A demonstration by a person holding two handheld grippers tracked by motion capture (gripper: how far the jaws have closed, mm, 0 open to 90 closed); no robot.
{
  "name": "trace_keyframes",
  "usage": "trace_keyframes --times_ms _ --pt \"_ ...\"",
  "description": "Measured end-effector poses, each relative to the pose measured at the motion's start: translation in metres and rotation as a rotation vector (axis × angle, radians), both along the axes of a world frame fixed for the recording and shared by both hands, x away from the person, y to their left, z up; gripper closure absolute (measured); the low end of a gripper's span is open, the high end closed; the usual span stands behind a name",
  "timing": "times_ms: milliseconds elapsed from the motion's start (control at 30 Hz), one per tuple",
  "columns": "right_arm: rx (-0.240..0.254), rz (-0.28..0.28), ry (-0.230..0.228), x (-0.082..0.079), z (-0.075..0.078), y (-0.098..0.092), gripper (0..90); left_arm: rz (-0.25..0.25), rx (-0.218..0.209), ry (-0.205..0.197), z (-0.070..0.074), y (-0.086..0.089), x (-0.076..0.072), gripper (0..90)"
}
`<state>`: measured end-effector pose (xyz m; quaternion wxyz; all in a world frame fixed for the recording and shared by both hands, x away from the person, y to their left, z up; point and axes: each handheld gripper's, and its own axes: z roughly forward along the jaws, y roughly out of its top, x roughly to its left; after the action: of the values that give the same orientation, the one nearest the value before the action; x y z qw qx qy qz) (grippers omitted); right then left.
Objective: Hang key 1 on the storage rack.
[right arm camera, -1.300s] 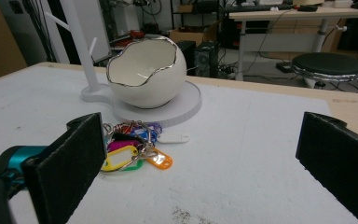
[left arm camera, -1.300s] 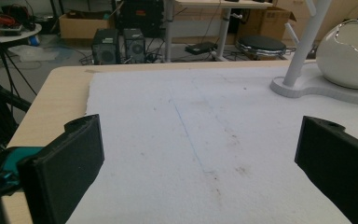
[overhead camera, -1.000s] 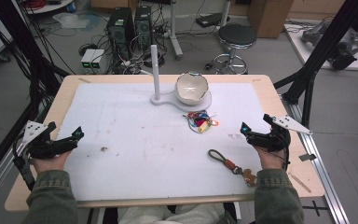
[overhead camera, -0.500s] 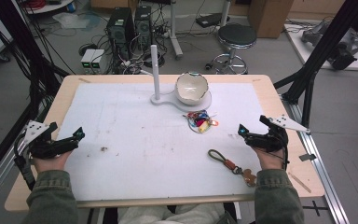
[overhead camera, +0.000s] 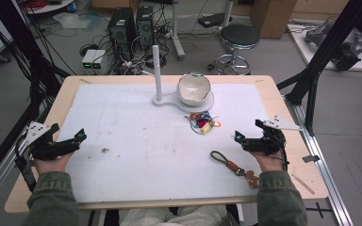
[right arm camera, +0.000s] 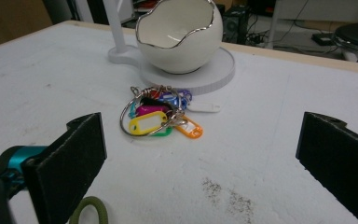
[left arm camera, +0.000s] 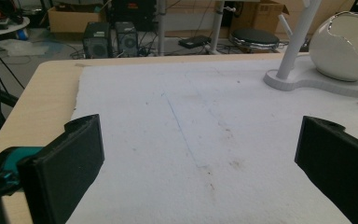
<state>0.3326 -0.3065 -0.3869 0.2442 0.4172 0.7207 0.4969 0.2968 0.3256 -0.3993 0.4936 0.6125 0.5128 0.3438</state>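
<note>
Covering most of the wooden table [overhead camera: 287,101] is a white mat [overhead camera: 136,122], soft and slightly fuzzy, with faint brown smudges. At its far middle stands a flat white stand [overhead camera: 188,101] with a thin upright post [overhead camera: 157,70], and on its round end sits a glossy white bowl [overhead camera: 194,88] shaped like a cracked eggshell, with a jagged silver-edged rim.

Just in front of the stand, touching the mat, lies the bunch of key tags [right arm camera: 161,116]: a thin wire ring threaded with smooth plastic tags in yellow, pink, orange, green, blue and white. The yellow tag lies roughly level across the right gripper view, and the white one points off to that view's right.

Nearer the person lies a keychain [overhead camera: 231,162] with an olive cord loop, its long axis running from upper left to lower right in the high view, loop end toward the mat's middle.

Resting at the right edge of the mat, the right gripper [overhead camera: 239,137] points at the tags, jaws wide apart and holding nothing. At the left edge the left gripper [overhead camera: 81,135] is likewise spread wide over bare mat.
</note>
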Motion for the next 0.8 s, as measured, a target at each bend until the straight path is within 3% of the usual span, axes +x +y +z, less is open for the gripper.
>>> trace_keyframes --times_ms 800 --pt "-0.098 0.103 0.119 -0.001 -0.009 0.015 0.4 -0.010 -0.002 0.006 -0.001 -0.001 0.001 1.7"
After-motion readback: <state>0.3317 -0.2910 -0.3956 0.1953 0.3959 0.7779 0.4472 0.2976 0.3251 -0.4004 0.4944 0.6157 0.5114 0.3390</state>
